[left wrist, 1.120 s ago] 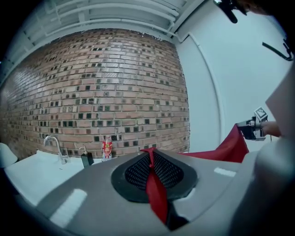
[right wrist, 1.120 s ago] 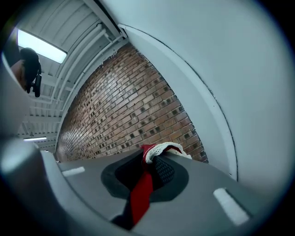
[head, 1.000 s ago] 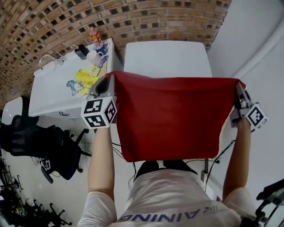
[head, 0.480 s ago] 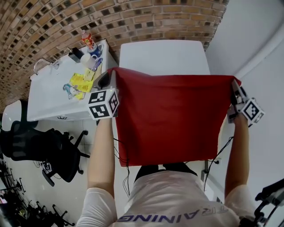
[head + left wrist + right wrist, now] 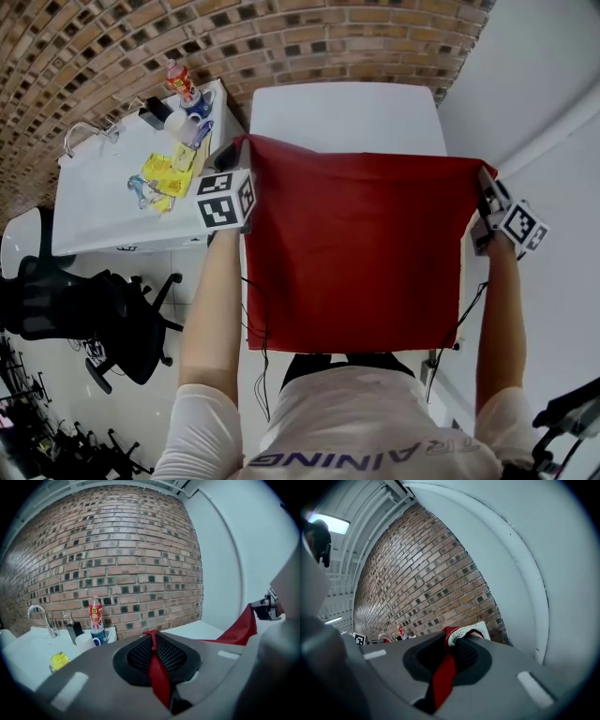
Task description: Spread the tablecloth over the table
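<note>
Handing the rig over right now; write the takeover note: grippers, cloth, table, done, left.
Left gripper: shut on one top corner of the red tablecloth.
Right gripper: shut on the other corner.
Cloth hangs stretched between them at the near end of the white table, not yet laid.
Done: cloth lifted and opened out.
Left: carry it over the table, lower it flat, release.

Both arms reach forward, wide apart and roughly parallel. The left gripper (image 5: 232,157) and the right gripper (image 5: 485,186) point away from the person and slightly downward. Each has its jaws clamped tight on a far corner of the red tablecloth (image 5: 356,244).
</note>
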The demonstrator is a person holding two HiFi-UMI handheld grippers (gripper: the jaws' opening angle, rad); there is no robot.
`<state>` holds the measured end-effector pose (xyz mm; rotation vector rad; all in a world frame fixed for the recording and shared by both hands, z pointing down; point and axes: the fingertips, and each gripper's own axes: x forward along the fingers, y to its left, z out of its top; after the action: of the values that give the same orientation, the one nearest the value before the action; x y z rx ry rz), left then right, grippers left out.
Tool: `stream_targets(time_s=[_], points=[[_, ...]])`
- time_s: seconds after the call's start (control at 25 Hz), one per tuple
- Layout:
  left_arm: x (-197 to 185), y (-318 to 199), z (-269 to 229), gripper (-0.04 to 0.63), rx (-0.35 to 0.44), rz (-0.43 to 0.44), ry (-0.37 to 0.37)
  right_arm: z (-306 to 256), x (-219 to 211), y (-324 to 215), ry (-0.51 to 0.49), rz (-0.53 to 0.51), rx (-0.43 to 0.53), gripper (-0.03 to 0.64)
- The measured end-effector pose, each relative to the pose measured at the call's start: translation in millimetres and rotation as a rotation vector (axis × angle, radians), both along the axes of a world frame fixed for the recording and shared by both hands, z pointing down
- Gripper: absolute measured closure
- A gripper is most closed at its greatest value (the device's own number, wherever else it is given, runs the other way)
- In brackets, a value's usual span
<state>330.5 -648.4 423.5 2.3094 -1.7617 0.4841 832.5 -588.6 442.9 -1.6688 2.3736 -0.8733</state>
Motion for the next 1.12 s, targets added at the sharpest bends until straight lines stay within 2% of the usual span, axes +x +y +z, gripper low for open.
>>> stream_targets(time_s=[0.2,0.32,0.44,0.48,0.52,0.56,0.6,0.76,0.84,0.96,1.12], points=[[-9,-18,53,0.574,-0.094,-0.039,0.068,49,-1,-20,0.002,-0.024,-0.105,0.589],[-14,-27,86,0.571,-0.164,-0.058,0.062,76,1,-35,0.014,-0.030,-0.168,0.584],[-18,-36,104,0.507,-0.192,-0.073,0.089,91,-1,-54,0.030,-0.035,-0.170,0.565],[-20,-38,108,0.459,-0.197,-0.085,0.114,94,-1,-59,0.032,-0.026,-0.161,0.539],[-22,-39,111,0.423,-0.202,-0.097,0.132,95,0,-63,0.025,-0.016,-0.147,0.483],[-25,-38,113,0.423,-0.206,-0.109,0.139,96,0,-67,0.012,-0.009,-0.133,0.394],[-27,-37,116,0.423,-0.208,-0.118,0.140,96,0,-69,-0.001,-0.005,-0.123,0.350],[-33,-25,125,0.423,-0.217,-0.130,0.122,94,2,-71,0.056,0.006,-0.090,0.356],[-28,-16,128,0.425,-0.221,-0.109,0.112,91,11,-70,0.099,0.045,-0.063,0.373],[-21,3,134,0.425,-0.223,-0.079,0.092,85,30,-68,0.090,0.126,-0.010,0.379],[-16,23,133,0.426,-0.211,-0.082,0.118,81,46,-64,0.139,0.157,-0.009,0.404]])
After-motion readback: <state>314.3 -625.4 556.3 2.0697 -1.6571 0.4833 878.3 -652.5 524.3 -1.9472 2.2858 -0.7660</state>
